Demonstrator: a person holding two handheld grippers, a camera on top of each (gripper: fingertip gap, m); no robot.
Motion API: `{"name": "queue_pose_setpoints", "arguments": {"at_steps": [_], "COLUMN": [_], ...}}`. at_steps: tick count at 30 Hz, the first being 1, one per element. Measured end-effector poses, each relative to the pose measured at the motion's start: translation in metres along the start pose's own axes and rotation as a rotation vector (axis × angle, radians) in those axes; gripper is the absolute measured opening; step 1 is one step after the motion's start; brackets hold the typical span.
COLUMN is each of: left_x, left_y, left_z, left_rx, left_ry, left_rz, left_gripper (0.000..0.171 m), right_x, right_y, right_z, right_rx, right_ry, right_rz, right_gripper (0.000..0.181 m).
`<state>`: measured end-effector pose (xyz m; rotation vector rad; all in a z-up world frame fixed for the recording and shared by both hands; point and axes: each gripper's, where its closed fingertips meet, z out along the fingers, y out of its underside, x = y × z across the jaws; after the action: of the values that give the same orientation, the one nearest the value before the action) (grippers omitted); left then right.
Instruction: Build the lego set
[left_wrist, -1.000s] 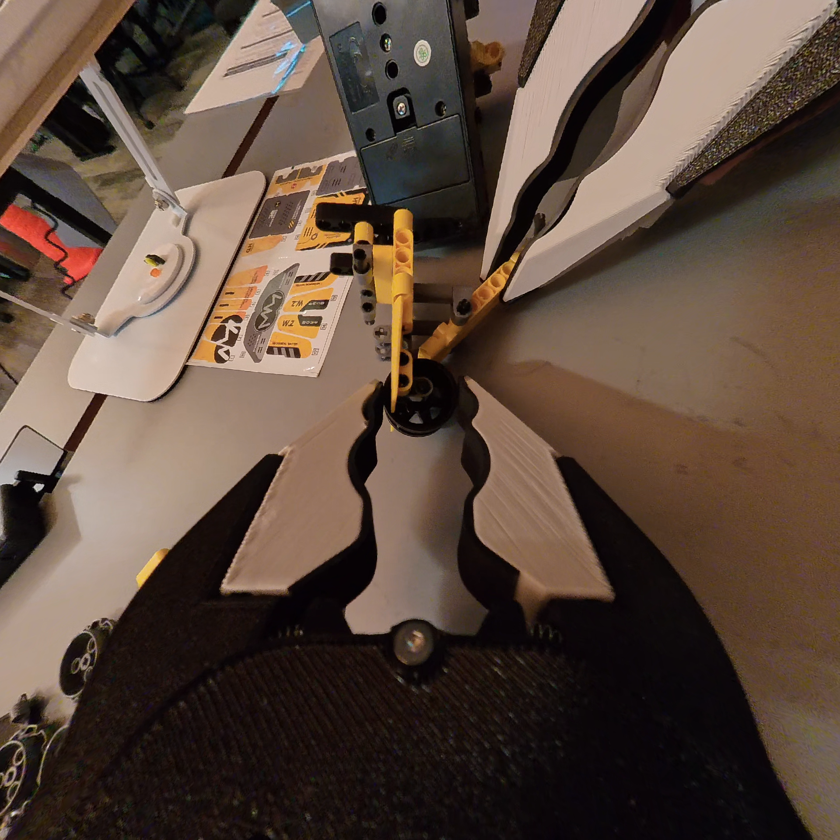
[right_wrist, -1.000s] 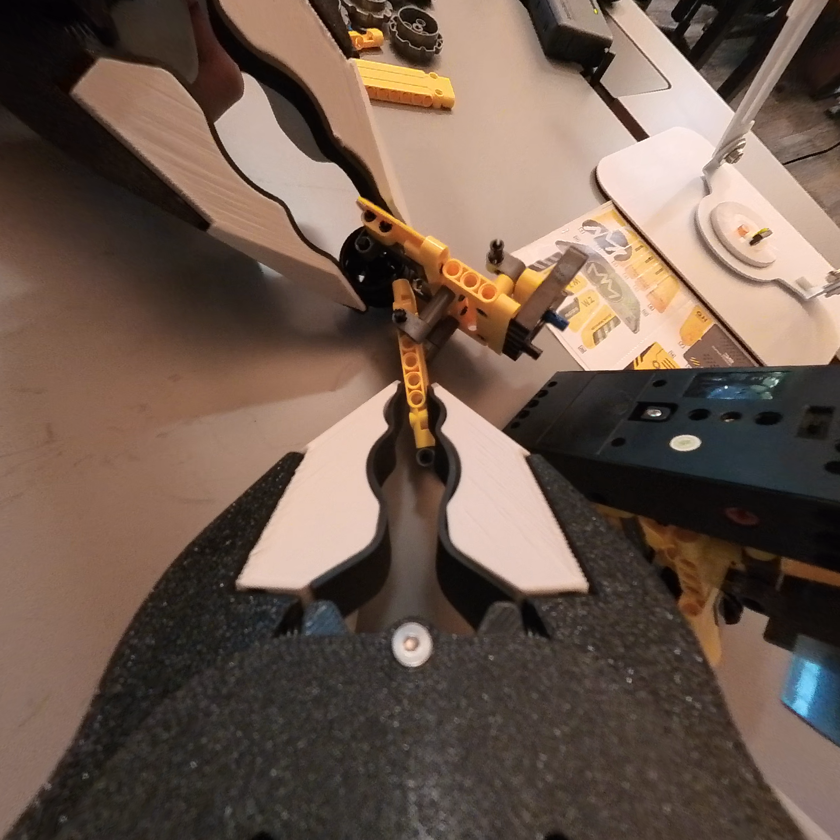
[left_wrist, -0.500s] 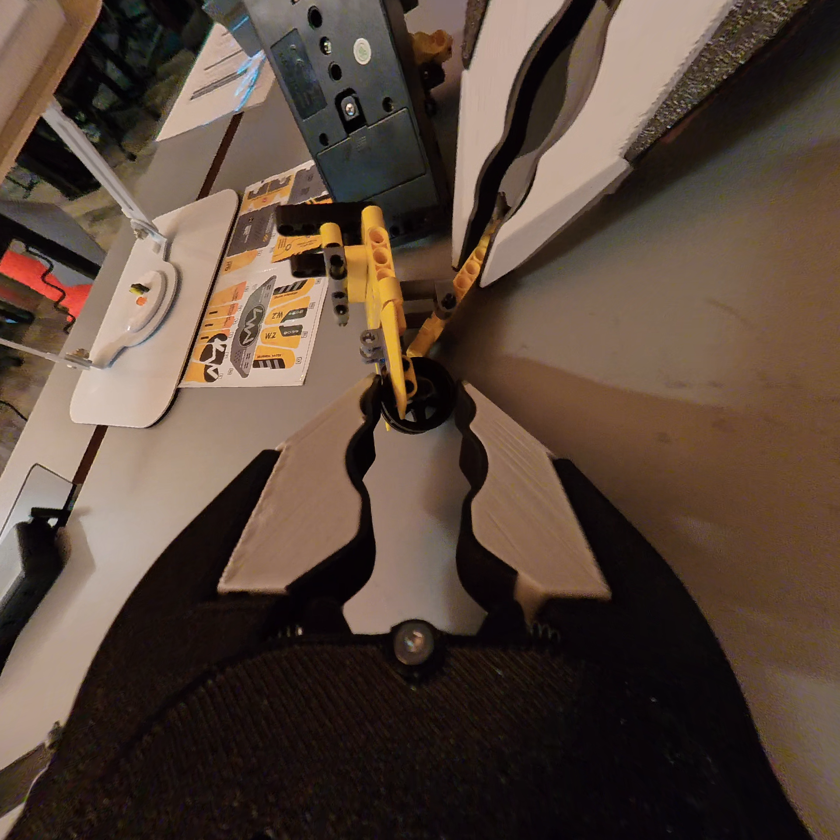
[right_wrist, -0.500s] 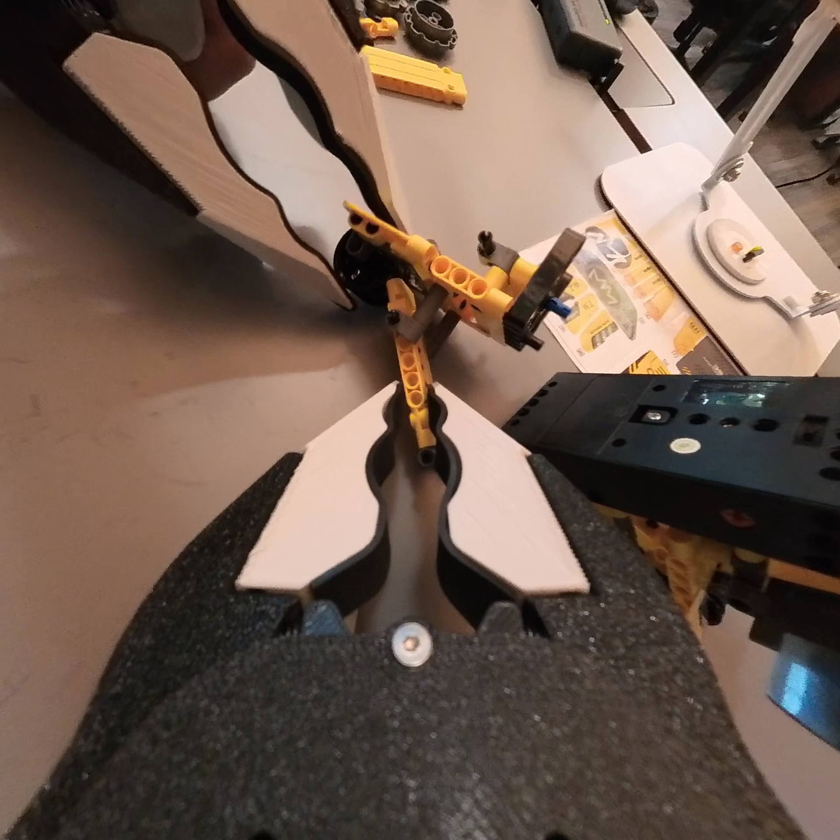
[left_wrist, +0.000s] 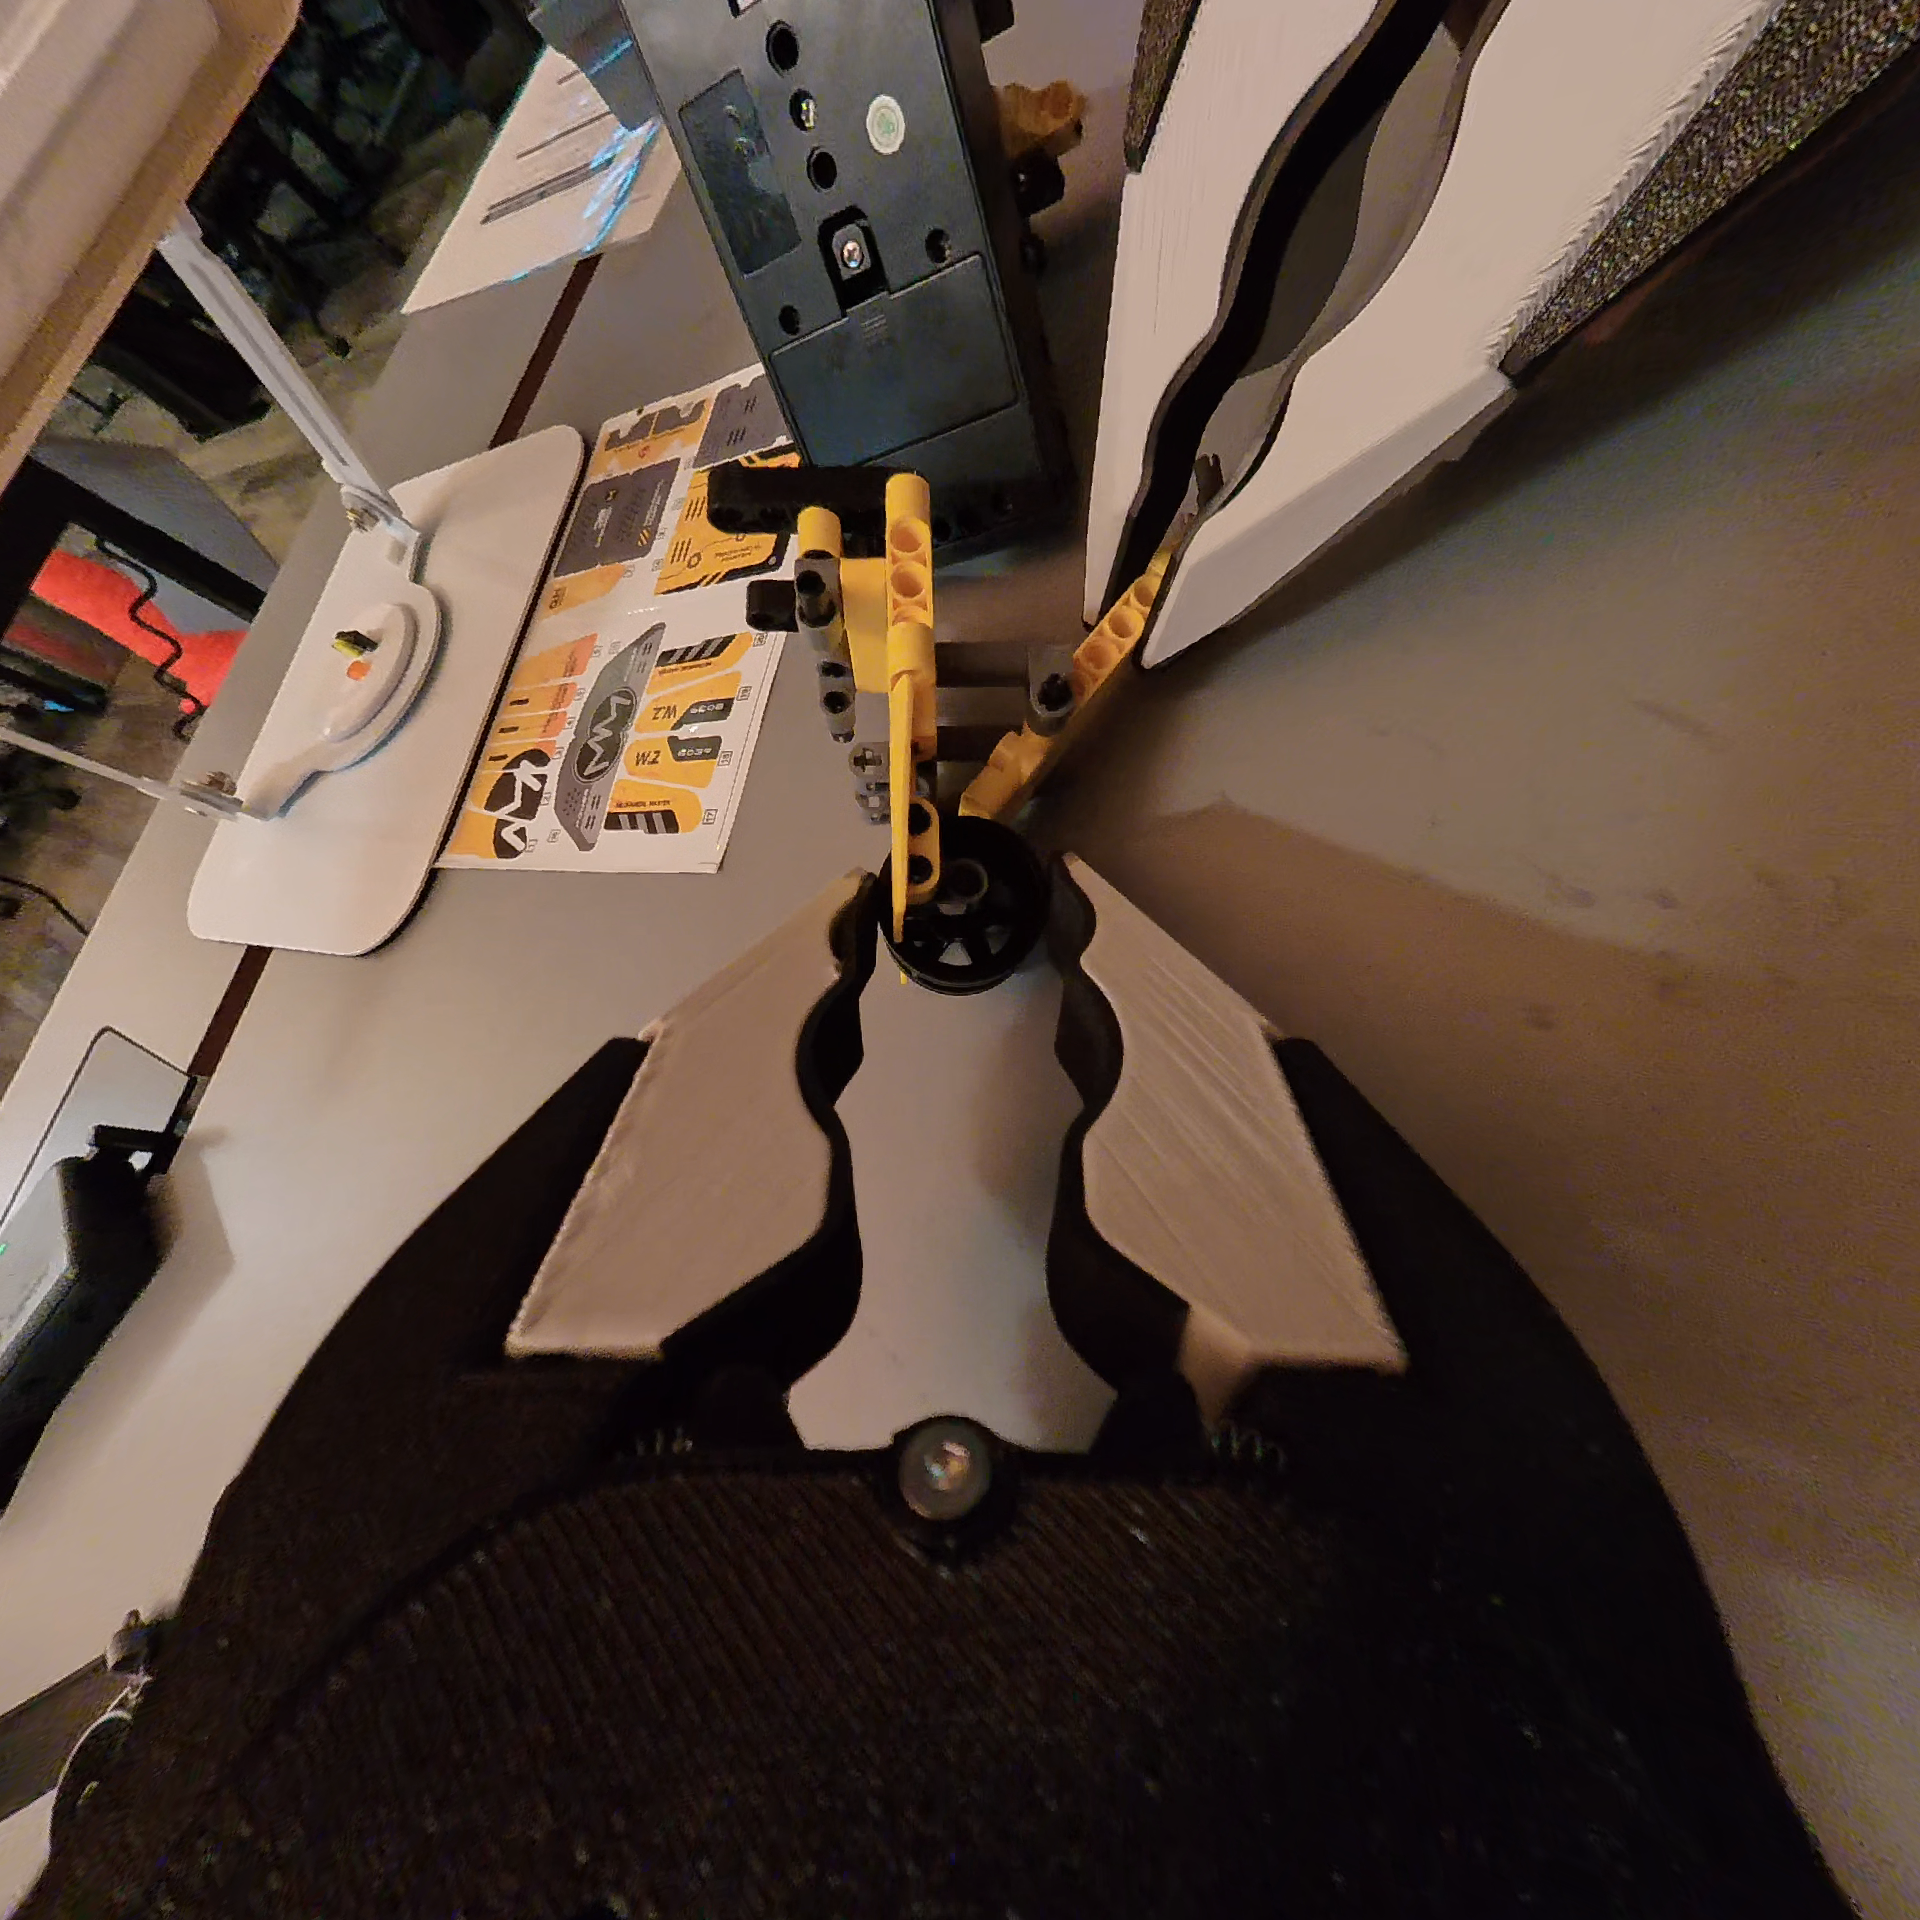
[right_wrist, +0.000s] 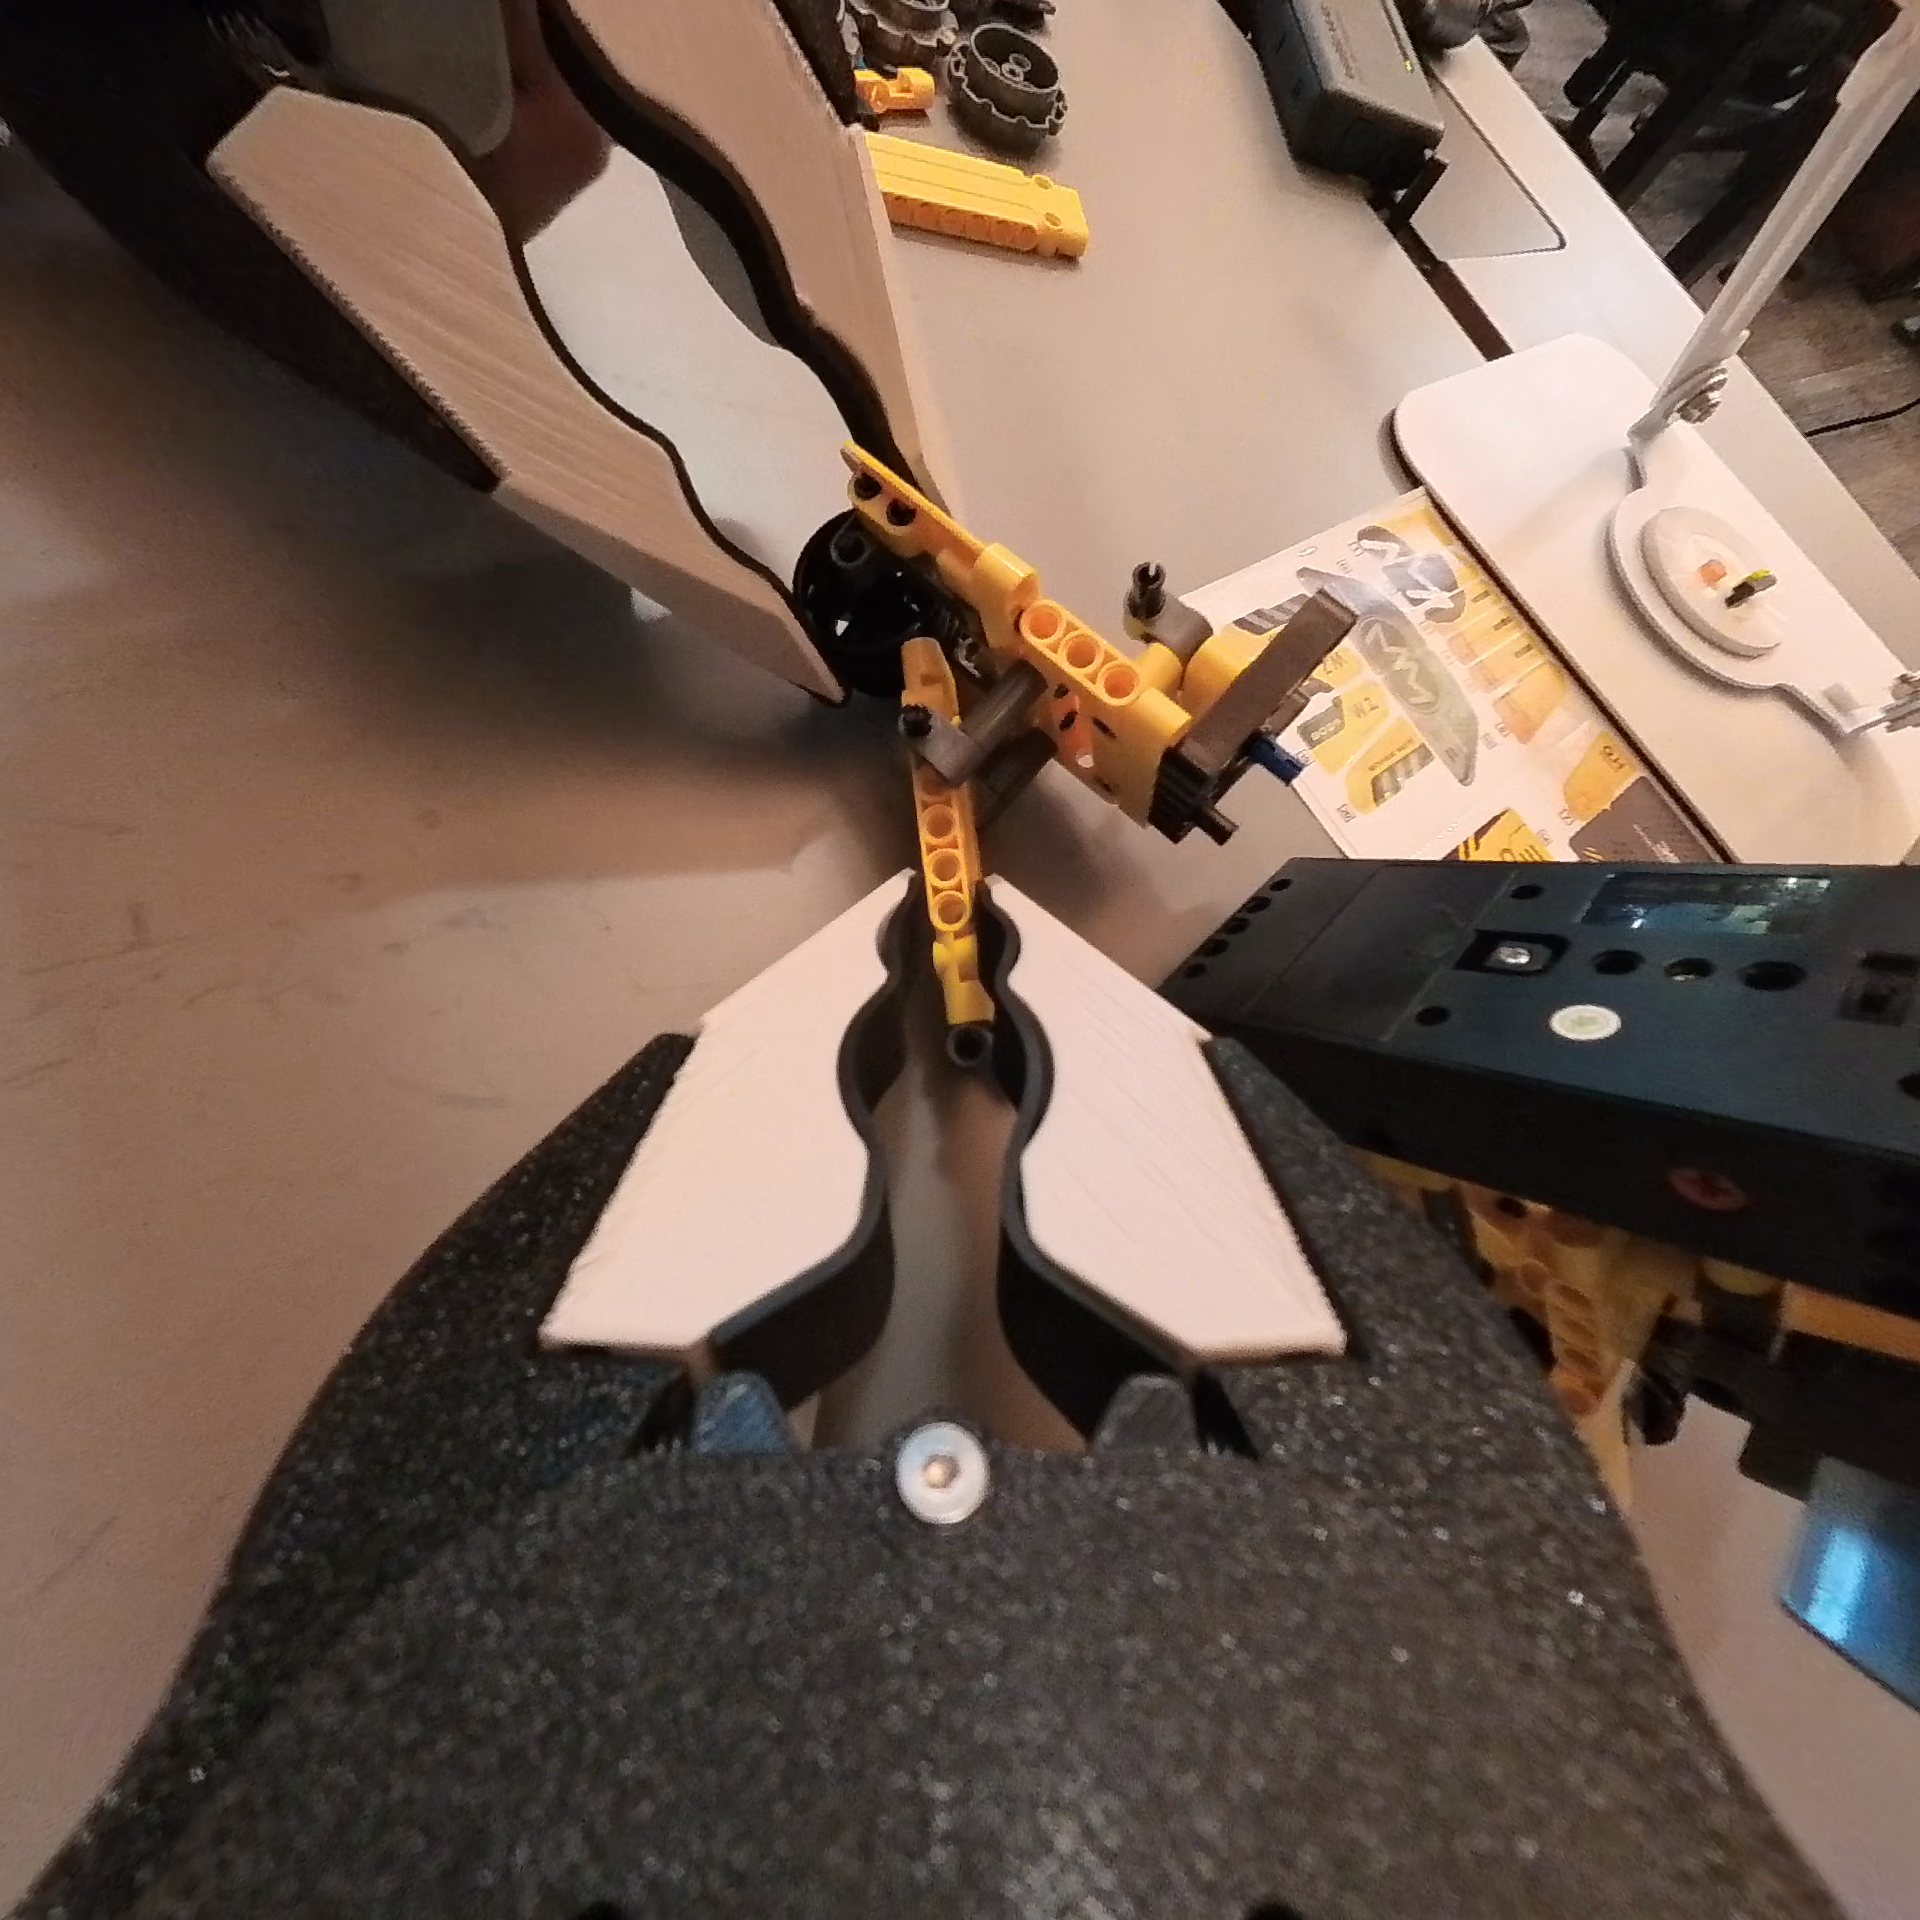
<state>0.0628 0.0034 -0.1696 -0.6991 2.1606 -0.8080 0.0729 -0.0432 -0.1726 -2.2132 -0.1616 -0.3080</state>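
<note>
A small yellow and grey brick assembly (left_wrist: 904, 623) is held above the grey table (left_wrist: 1507, 935) between both grippers. My left gripper (left_wrist: 964, 896) is shut on the black spoked wheel (left_wrist: 977, 940) at one end. My right gripper (right_wrist: 951, 909) is shut on a thin yellow holed beam (right_wrist: 943, 862) that sticks out of the assembly (right_wrist: 1081, 665). In the right wrist view the left gripper (right_wrist: 862, 582) reaches in from the upper left around the wheel (right_wrist: 847, 613). In the left wrist view the right gripper (left_wrist: 1127, 639) reaches in from the upper right.
A black box with screw holes (left_wrist: 873, 260) stands just behind the assembly, on yellow bricks (right_wrist: 1558, 1299). A printed sticker sheet (left_wrist: 623, 727) and a white lamp base (left_wrist: 343, 707) lie to its side. A yellow panel (right_wrist: 977, 197), dark wheels (right_wrist: 1003, 62) and a dark device (right_wrist: 1340, 73) lie farther off. The left tips stand about 30 cm off the dark device (right_wrist: 1340, 73).
Both grippers keep their hold. The assembly swung slightly with them between frames and now sits much as it did one second ago.
</note>
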Motion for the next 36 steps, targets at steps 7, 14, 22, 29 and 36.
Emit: {"name": "queue_pose_setpoints", "arguments": {"at_steps": [7, 14, 22, 29, 36], "left_x": [0.004, 0.009, 0.006, 0.014, 0.014], "left_y": [0.002, 0.001, -0.022, -0.027, -0.026], "left_z": [-0.001, -0.006, -0.014, -0.012, -0.008], "left_rx": [0.002, 0.008, 0.111, 0.118, 0.120], "left_ry": [0.017, 0.071, 0.073, 0.038, 0.019], "left_rz": [0.052, 0.028, -0.065, 0.027, 0.044], "left_gripper": [0.028, 0.040, 0.063, 0.037, 0.037], "right_x": [0.000, -0.005, -0.021, -0.034, -0.038], "right_y": [0.001, -0.001, -0.008, -0.015, -0.017], "right_z": [0.001, -0.001, -0.002, -0.004, -0.004], "right_rx": [-0.007, 0.003, 0.032, 0.063, 0.073], "right_ry": [0.005, -0.017, -0.064, -0.082, -0.085], "right_rz": [-0.009, -0.004, -0.050, -0.112, -0.133], "right_gripper": [0.009, 0.009, 0.009, 0.014, 0.022]}}
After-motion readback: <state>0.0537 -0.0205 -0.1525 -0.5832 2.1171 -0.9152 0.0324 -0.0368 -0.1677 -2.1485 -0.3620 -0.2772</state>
